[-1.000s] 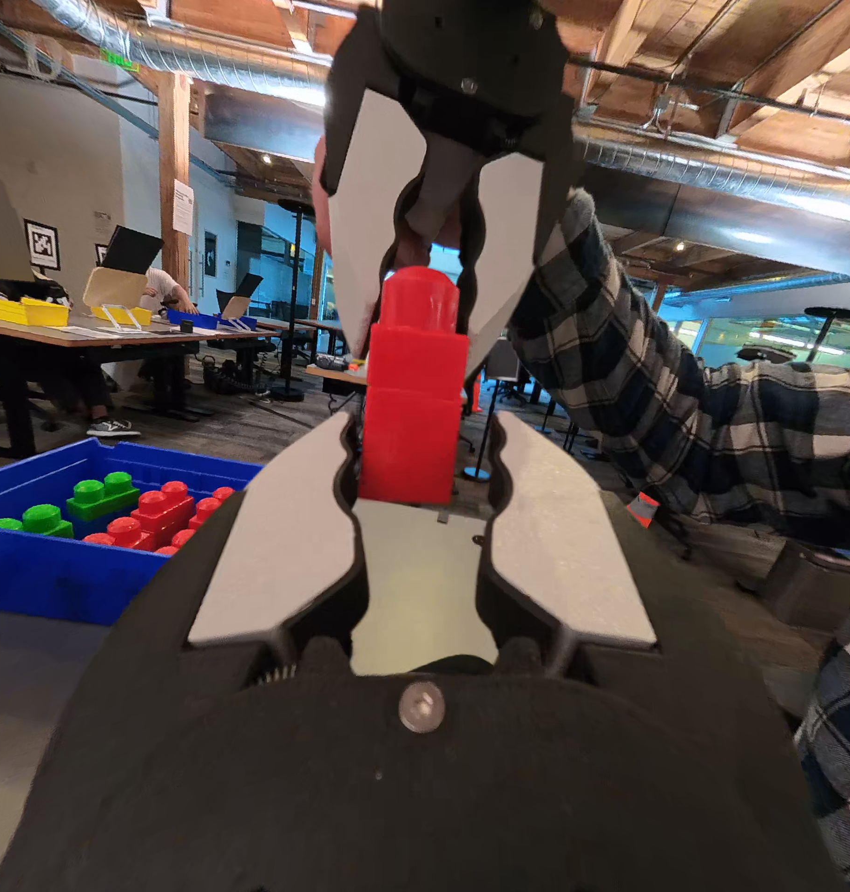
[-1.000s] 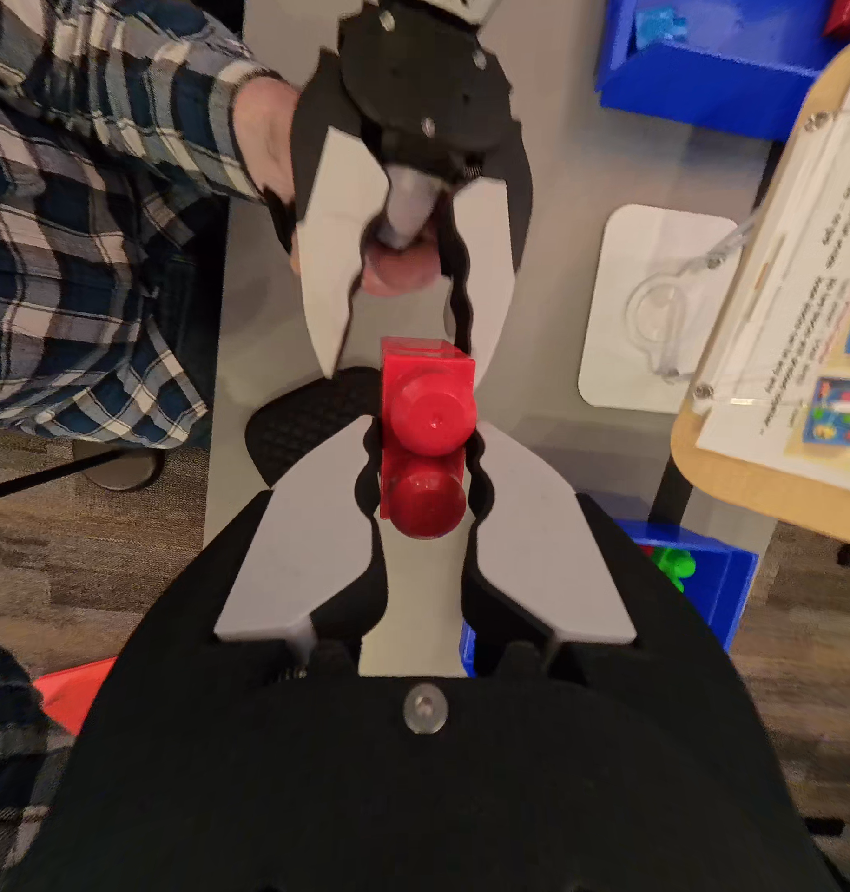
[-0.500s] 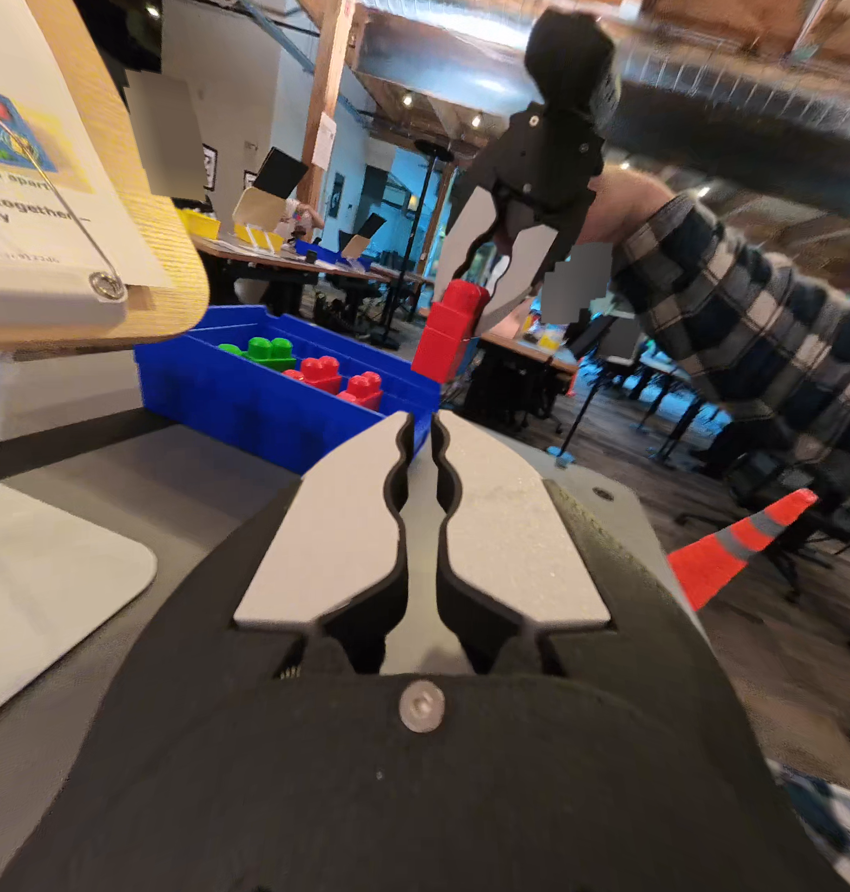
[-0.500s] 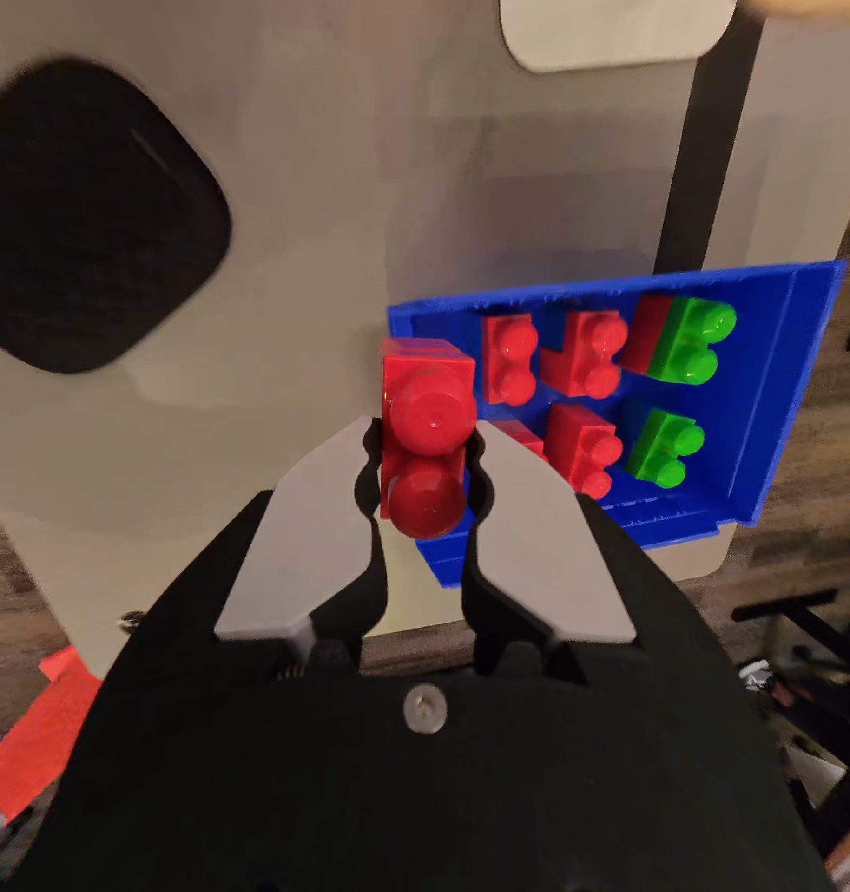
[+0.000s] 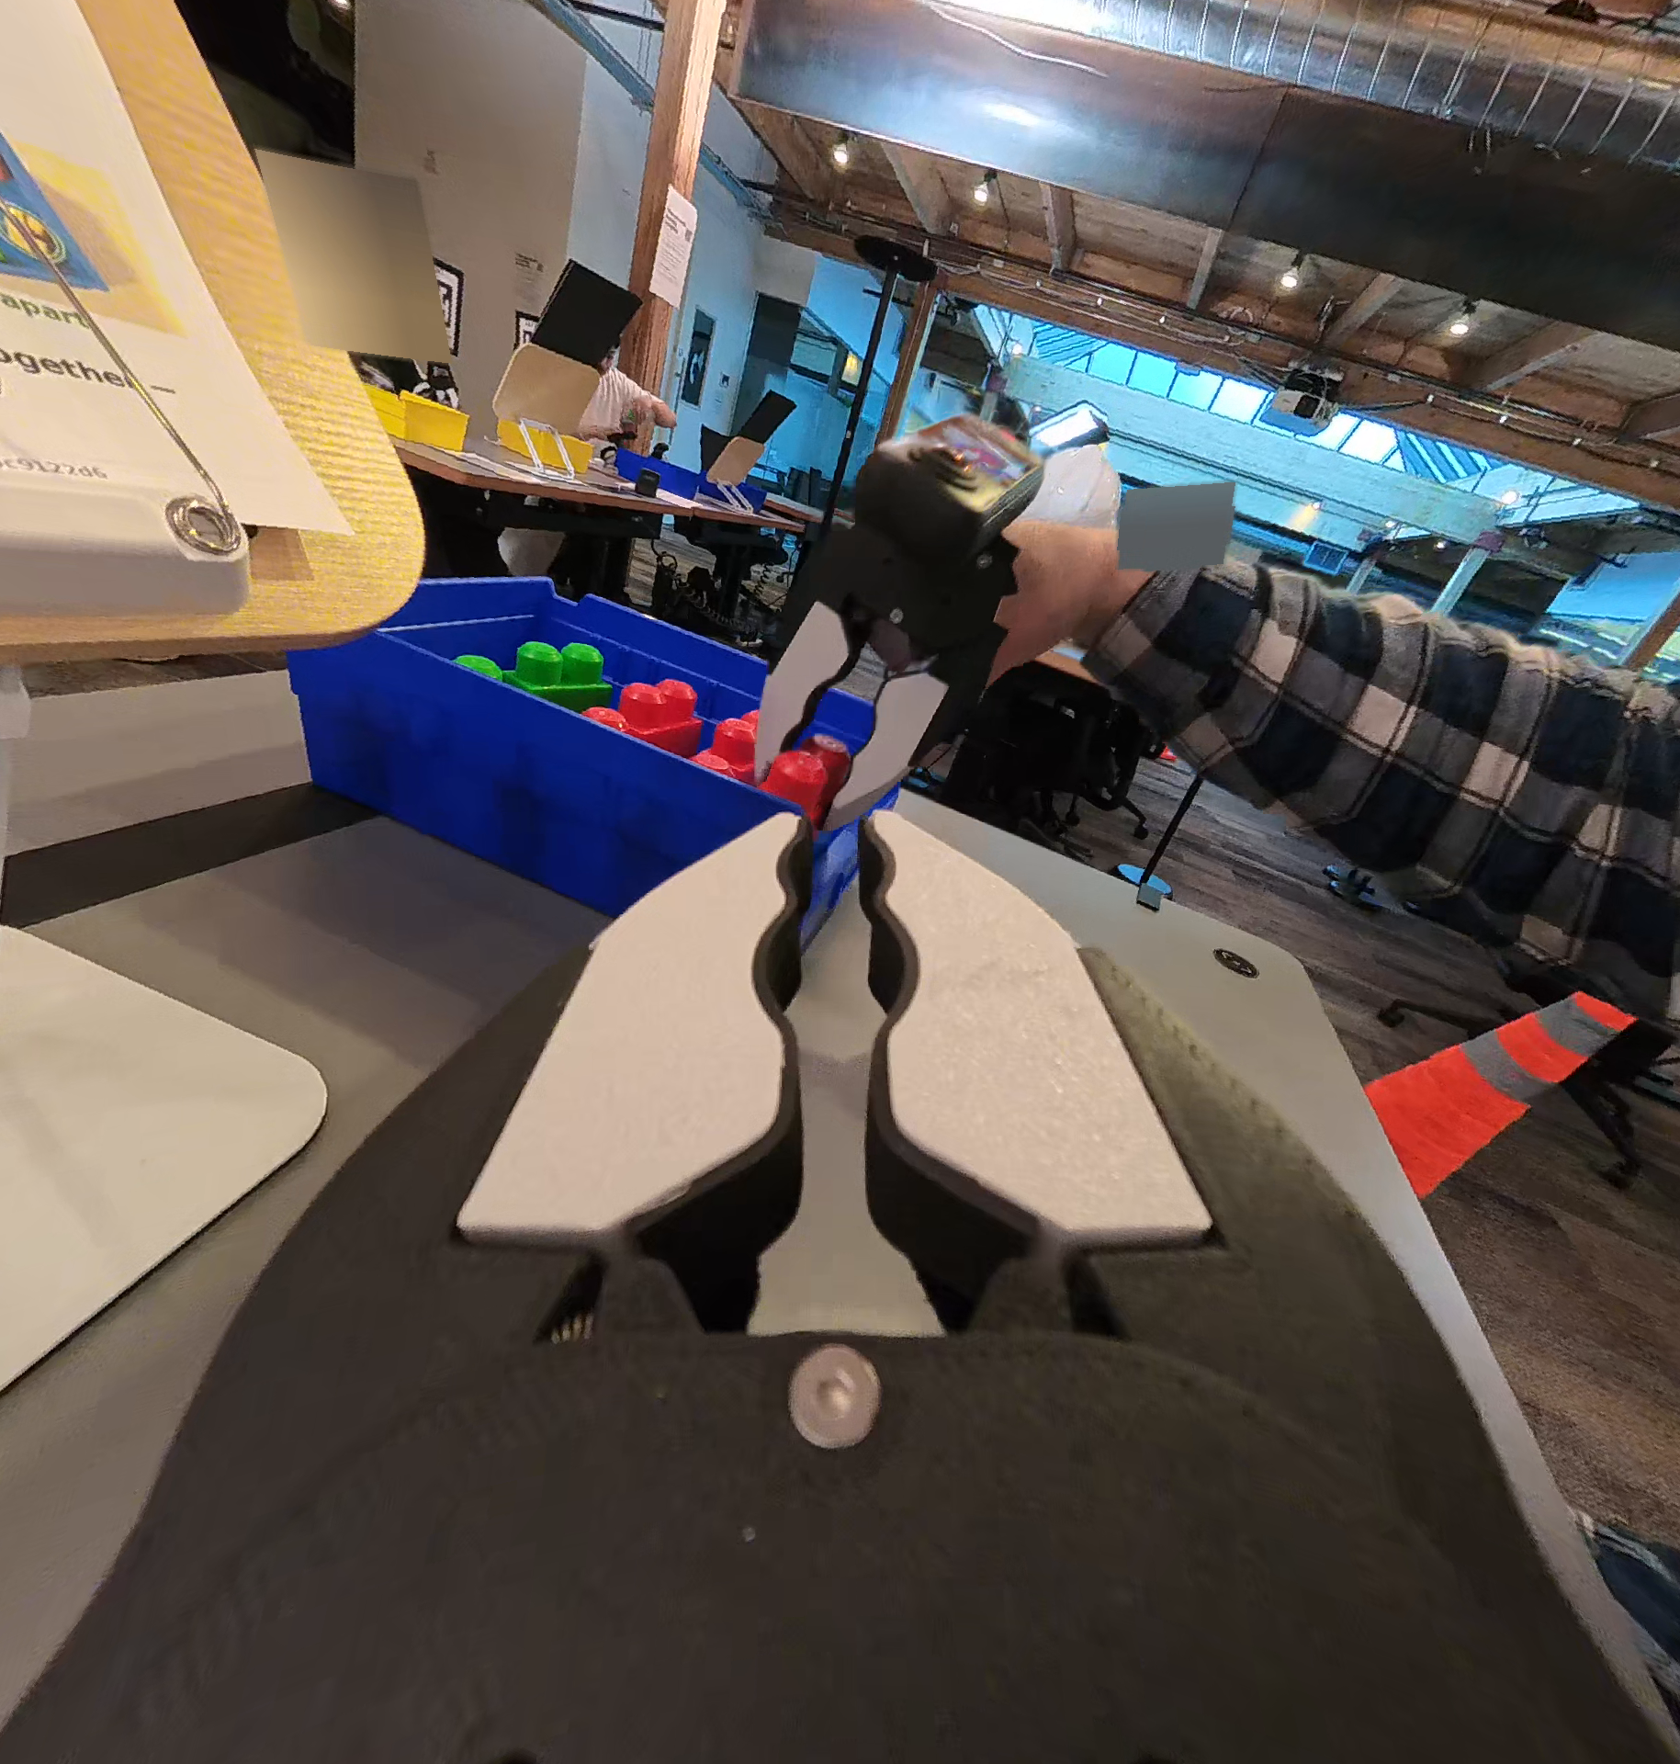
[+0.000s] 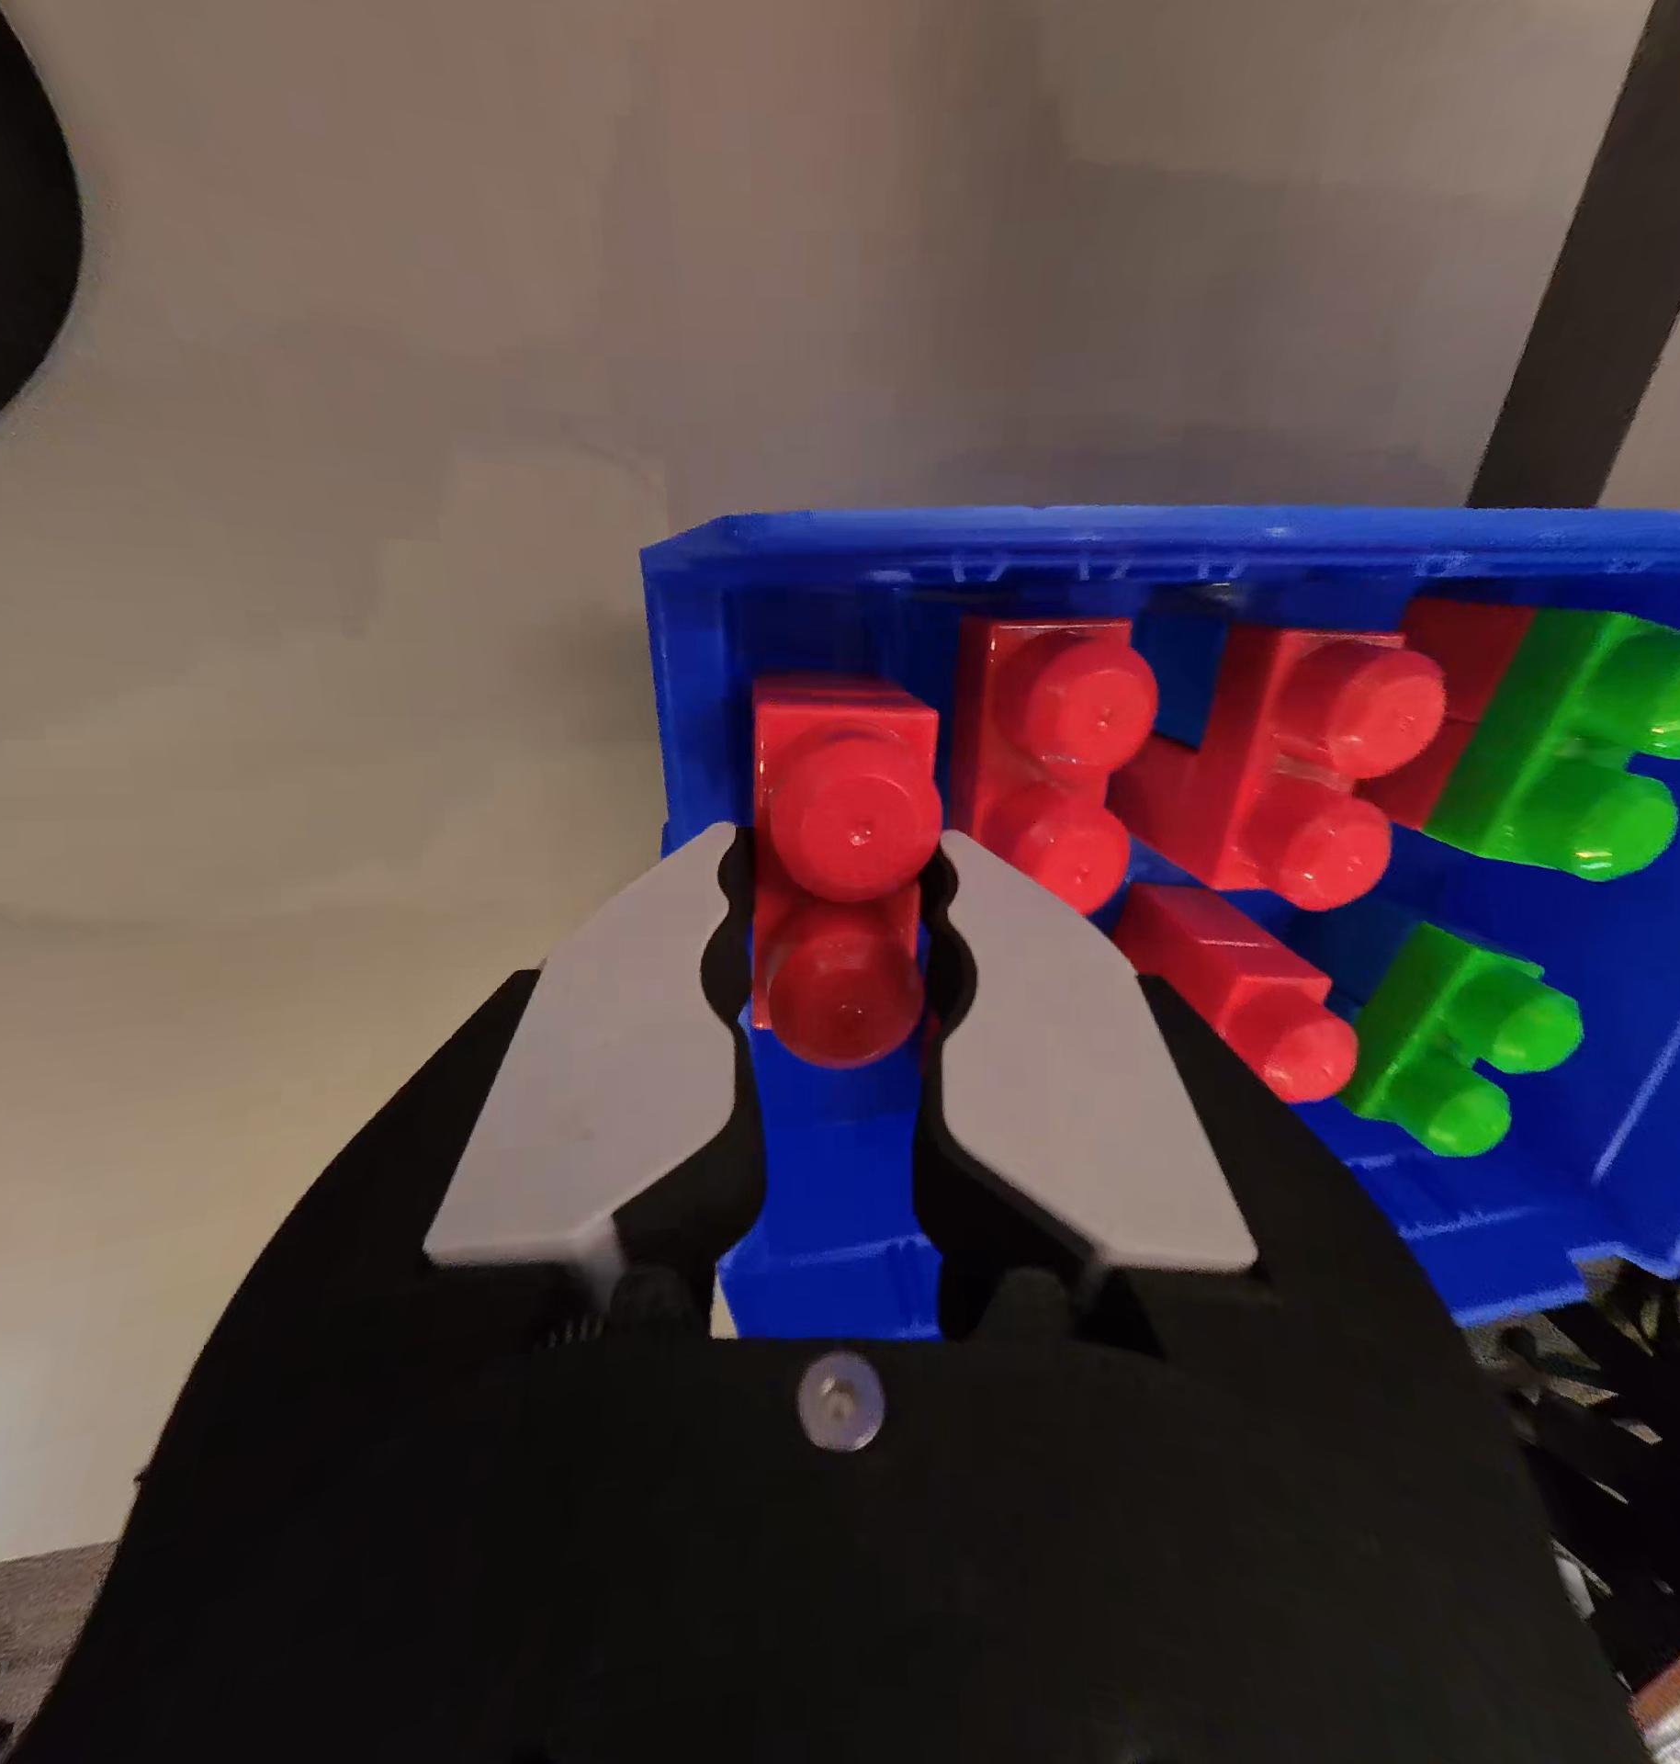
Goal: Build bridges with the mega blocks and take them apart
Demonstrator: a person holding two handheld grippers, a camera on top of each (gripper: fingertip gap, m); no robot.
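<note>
Red block, glossy plastic with two round studs, sits clamped between your right gripper's grey pads, low over the blue bin's near corner; your left gripper is nearly closed, holding nothing.

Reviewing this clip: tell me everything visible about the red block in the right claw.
The red block is glossy plastic, a narrow two-stud piece with its round studs facing the right wrist camera. The right claw is shut on it, both grey fingers pressed against its sides. It hangs over the near corner of the blue bin, beside other red blocks lying inside.
</note>
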